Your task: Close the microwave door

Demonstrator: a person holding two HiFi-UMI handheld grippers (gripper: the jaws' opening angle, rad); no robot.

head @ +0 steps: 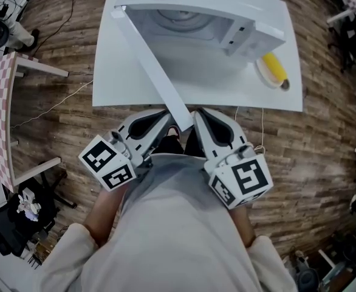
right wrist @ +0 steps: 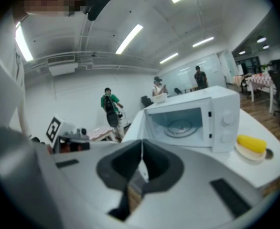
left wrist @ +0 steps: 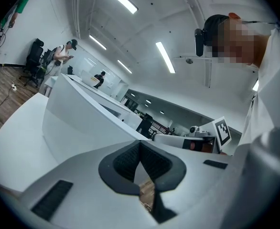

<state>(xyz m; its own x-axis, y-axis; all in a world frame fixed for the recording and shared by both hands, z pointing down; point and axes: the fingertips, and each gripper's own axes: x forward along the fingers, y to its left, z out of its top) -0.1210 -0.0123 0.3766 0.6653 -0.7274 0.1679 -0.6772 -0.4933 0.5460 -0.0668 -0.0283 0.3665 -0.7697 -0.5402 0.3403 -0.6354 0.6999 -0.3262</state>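
**Ann:** Wooden floor all round from the head view, and a white table [head: 226, 89] planted on it. Where's the microwave [head: 196, 23]?

**Ben:** Far side of the table, ahead of both claws. Its door [head: 150, 66] is swung wide open towards them, and its free end sits right between the left claw [head: 164, 115] and the right claw [head: 196, 114].

**Ann:** Anything else up there?

**Ben:** A banana [head: 274, 69] on a plate [head: 262, 76], ahead and to the right of the right claw.

**Ann:** Over to the left gripper view!

**Ben:** Jaws together, pads meeting at the tips, nothing between them. The door is a big white slab just ahead and to the left. The right claw shows off to the right, marker cube facing us.

**Ann:** And the right gripper view?

**Ben:** Same story: jaws together, nothing held. The microwave stands ahead and a little right, with the glass tray inside on show. Banana and plate sit right of it, and the left claw is off to the left.
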